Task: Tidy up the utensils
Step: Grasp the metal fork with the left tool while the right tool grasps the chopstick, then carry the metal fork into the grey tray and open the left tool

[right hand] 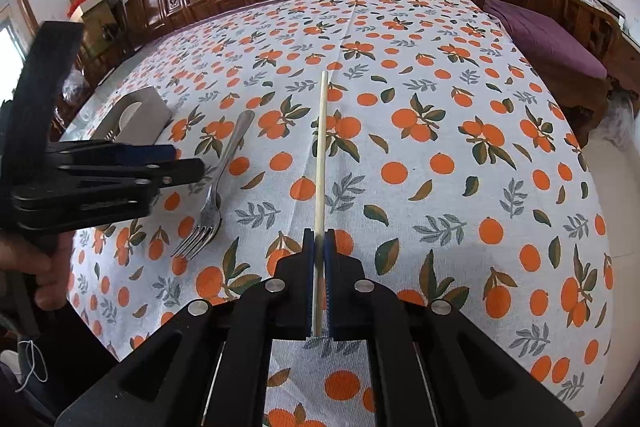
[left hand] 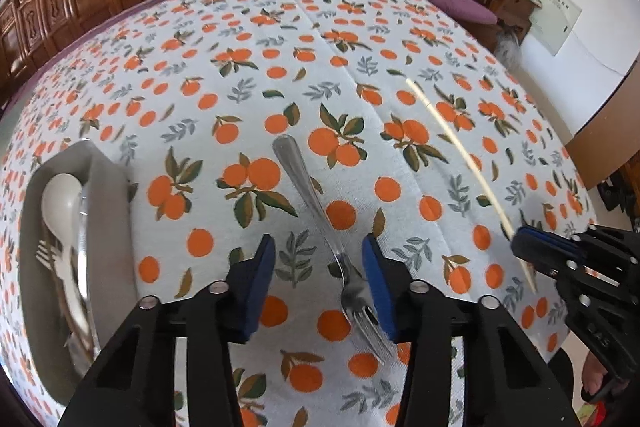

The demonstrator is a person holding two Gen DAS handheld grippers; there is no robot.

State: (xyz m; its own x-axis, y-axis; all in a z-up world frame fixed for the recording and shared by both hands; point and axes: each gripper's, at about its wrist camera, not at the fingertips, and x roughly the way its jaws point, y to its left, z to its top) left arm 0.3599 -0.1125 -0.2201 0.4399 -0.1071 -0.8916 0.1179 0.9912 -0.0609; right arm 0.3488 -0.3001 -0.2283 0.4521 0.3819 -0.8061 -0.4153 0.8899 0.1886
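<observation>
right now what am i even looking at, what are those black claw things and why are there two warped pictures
They are two hand-held grippers, black with blue pads, one in each of a person's hands. Each carries a fisheye camera looking along its jaws, hence two warped pictures.

The left camera shows the left gripper, jaws open around a silver metal fork lying on the white tablecloth with oranges. A grey tray beside it holds a white spoon and other cutlery.

The right camera shows the right gripper, jaws shut on a pale wooden chopstick pointing away from it.
</observation>
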